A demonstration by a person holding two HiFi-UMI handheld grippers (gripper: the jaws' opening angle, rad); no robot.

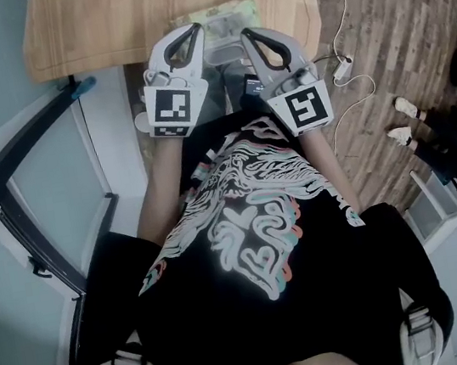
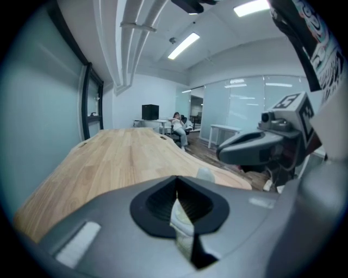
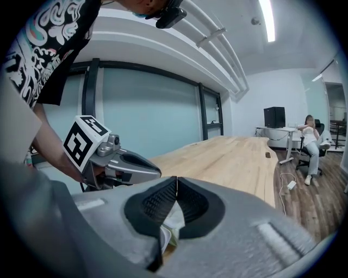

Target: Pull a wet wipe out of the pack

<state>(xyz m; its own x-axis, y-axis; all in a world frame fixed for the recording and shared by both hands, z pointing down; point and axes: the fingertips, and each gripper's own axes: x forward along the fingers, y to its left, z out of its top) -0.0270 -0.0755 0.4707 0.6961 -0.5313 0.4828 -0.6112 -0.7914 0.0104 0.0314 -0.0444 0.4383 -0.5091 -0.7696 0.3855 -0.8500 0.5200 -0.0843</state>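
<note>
The wet wipe pack [image 1: 219,17], pale green and white, lies at the near edge of the wooden table [image 1: 100,26]. Both grippers hover side by side just in front of it, pointing at it. My left gripper [image 1: 196,28] is shut with nothing between its jaws. In the left gripper view its tips [image 2: 177,179] meet, and a strip of the pack [image 2: 182,225] shows through the gap below them. My right gripper [image 1: 244,33] is shut and empty too. In the right gripper view its tips [image 3: 176,179] touch, with the pack [image 3: 169,225] visible beneath.
The long table [image 2: 119,155] stretches away ahead. A glass wall [image 3: 152,114] runs along its left. A white cable with an adapter [image 1: 341,70] lies on the wood floor at the right. A person sits on a chair [image 3: 312,142] far off.
</note>
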